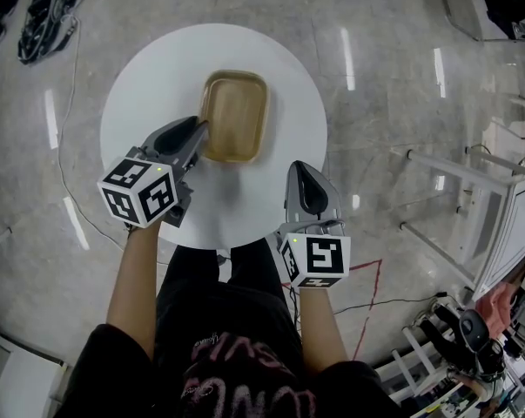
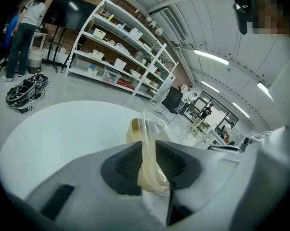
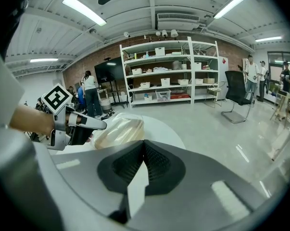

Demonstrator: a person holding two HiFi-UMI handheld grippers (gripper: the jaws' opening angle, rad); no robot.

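Observation:
A clear plastic container (image 1: 234,116) with a tan inside rests on a round white table (image 1: 149,85). My left gripper (image 1: 201,129) is shut on its near-left rim. In the left gripper view the thin clear rim (image 2: 147,129) runs between the closed pads (image 2: 128,165) of that gripper (image 2: 149,162). My right gripper (image 1: 307,171) hovers over the table's front right edge, shut and holding nothing. In the right gripper view its jaws (image 3: 144,153) meet with no gap. Beyond them sit the container (image 3: 118,131) and the left gripper (image 3: 89,124).
A bundle of cables (image 1: 44,11) lies on the floor at far left. White metal frames (image 1: 471,190) stand to the right. Long white shelves (image 3: 169,71) line the back wall, with an office chair (image 3: 236,95) nearby and people standing far off.

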